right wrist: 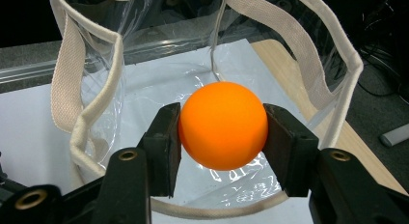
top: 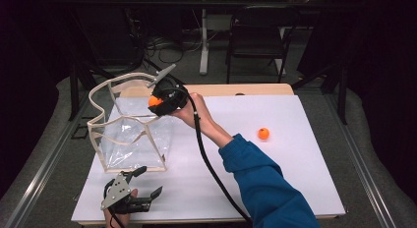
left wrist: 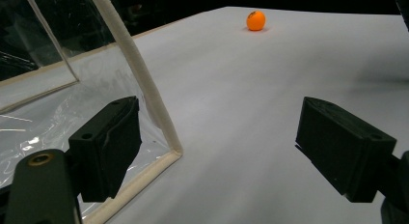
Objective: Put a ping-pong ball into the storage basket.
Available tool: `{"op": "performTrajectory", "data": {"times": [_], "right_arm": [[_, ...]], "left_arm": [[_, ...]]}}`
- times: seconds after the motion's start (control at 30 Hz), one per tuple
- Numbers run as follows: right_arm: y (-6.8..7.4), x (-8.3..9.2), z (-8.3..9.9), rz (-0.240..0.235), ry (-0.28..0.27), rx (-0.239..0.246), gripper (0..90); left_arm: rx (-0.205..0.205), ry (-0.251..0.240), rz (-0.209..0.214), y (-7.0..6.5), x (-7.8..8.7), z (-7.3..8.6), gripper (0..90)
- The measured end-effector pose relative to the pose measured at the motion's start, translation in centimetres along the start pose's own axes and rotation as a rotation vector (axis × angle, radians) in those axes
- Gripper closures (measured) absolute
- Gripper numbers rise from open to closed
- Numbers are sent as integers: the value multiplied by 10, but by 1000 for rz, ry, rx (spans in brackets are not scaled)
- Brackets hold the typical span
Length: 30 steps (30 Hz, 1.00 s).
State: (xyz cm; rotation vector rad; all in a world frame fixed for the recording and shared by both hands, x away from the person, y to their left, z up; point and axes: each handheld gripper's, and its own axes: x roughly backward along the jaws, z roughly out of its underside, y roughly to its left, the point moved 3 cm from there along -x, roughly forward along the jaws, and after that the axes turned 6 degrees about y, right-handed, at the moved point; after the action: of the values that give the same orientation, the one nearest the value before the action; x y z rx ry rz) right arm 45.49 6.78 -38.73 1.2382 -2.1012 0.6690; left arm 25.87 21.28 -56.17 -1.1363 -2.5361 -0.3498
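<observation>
Two orange balls [top: 155, 100] [top: 263, 133], one clear bag [top: 130, 134]

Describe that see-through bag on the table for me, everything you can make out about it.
The clear plastic bag has cream fabric trim along its edges and rim. It stands upright on the white table, at its left side, with its mouth wide open. The film looks crinkled and glossy. The right gripper holds an orange ball above the opening. The bag's lower corner lies between the open jaws of the left gripper.
</observation>
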Motion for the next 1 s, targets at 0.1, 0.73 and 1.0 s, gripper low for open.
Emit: {"op": "performTrajectory", "data": {"times": [0.1, 0.73, 1.0], "right_arm": [[0, 0, 0, -2, 7, -1, 505], [0, -5, 1, -8, 35, -4, 503], [1, -6, 0, -13, 42, -2, 501]], "left_arm": [[1, 0, 0, 0, 0, 0, 158], [2, 0, 2, 0, 0, 0, 158], [2, -2, 2, 0, -1, 0, 158]]}}
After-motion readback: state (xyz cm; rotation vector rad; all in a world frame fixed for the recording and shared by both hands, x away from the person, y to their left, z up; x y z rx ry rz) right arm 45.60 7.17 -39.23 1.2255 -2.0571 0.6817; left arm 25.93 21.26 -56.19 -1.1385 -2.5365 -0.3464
